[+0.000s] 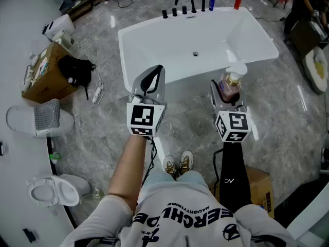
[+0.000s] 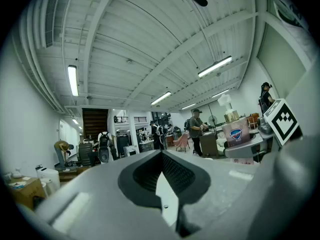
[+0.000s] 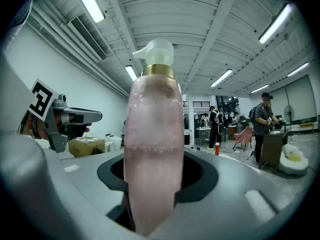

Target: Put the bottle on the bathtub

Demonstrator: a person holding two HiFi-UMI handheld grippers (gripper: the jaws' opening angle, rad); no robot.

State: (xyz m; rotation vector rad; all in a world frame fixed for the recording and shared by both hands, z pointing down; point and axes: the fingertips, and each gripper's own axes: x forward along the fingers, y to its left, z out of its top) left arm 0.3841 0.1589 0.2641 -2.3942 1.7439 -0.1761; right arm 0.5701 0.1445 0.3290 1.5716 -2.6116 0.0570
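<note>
A pump bottle (image 1: 231,82) of pink liquid with a white pump head stands upright in my right gripper (image 1: 226,88), which is shut on it, just short of the near rim of the white bathtub (image 1: 154,37). In the right gripper view the bottle (image 3: 153,139) fills the middle between the jaws. My left gripper (image 1: 152,77) is held level beside it on the left, over the tub's near rim, shut with nothing in it. Its dark pads (image 2: 172,176) meet in the left gripper view, where the bottle (image 2: 235,129) shows at the right.
A black faucet (image 1: 184,1), a blue bottle (image 1: 211,3) and a red bottle (image 1: 238,1) stand at the tub's far end. A cardboard box (image 1: 43,76), black bag (image 1: 77,70) and toilet (image 1: 51,192) lie left. Another box (image 1: 257,181) sits by my right leg.
</note>
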